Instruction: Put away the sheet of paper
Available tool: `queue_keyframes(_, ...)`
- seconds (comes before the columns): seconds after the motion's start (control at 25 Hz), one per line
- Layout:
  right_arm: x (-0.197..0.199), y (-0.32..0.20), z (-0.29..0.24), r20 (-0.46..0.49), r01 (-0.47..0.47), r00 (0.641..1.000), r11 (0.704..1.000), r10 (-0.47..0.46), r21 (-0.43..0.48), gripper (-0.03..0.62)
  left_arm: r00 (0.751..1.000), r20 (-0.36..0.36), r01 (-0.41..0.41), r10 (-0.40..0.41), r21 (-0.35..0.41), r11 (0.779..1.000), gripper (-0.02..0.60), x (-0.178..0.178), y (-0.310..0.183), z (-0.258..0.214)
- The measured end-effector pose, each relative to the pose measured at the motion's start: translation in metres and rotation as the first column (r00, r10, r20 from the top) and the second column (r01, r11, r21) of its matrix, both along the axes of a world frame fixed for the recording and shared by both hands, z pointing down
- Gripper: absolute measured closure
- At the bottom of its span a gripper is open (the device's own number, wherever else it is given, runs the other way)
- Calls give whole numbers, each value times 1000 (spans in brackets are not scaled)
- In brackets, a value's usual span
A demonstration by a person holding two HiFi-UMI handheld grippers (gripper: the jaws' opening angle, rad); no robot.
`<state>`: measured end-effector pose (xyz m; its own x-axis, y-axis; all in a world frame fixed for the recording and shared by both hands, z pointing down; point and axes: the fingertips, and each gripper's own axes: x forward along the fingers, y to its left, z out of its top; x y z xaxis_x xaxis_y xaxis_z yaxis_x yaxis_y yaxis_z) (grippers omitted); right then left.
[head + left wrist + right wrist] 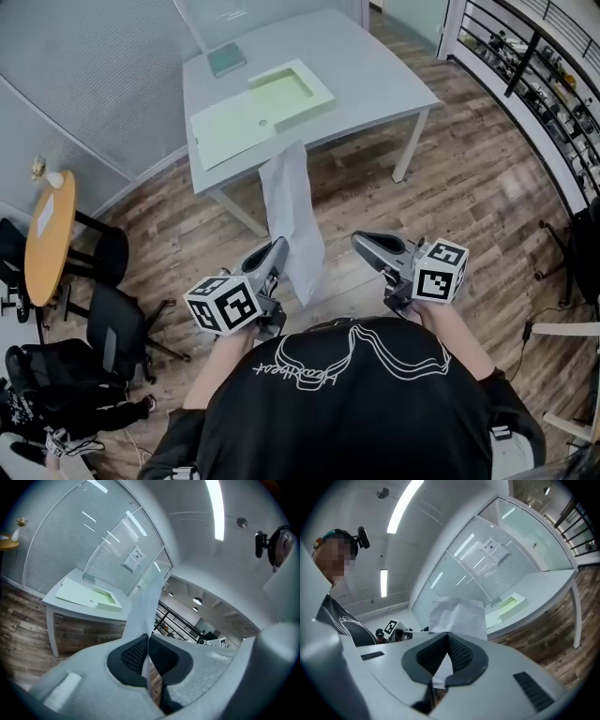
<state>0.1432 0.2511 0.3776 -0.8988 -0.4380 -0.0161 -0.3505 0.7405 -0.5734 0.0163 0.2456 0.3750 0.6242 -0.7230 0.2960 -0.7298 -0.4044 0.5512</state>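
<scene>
Office meeting area, frosted glass partition walls [94,75] with blinds, white work table [375,84], wood-look plank floor [450,187], round wooden side table [47,234], black swivel chairs [117,328], black balcony railing [534,56], ceiling strip lights [215,508].

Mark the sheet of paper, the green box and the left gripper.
sheet of paper [292,216]: head view, middle of sheet.
green box [281,92]: head view, open tray's floor.
left gripper [278,247]: head view, between fingertips.

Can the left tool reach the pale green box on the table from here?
Probably not yet: the left tool, shut on the sheet of paper, is well short of the table; only wooden floor lies between.
</scene>
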Motion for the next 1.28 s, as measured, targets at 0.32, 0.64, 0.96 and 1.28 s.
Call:
queue_keyframes(0.32, 26, -34, -19, -16, -4, 1000, 997, 6, 83, 585, 999, -42, 11, -10, 36, 999, 569, 24, -34, -14)
queue_keyframes(0.64, 22, -55, -4, -30, 4, 1000, 999, -3, 54, 585, 998, -58, 22, -20, 20, 1000, 569, 17, -57, -11)
queue_keyframes(0.96, -4, -118, 19, -113, -11, 993, 999, 15, 30, 585, 994, -105, 28, -30, -21, 999, 569, -14, -115, 3)
queue_keyframes(1.28, -35, -205, 16, -87, -19, 996, 999, 17, -28, 585, 991, -128, 36, -41, -48, 998, 569, -57, -205, 4)
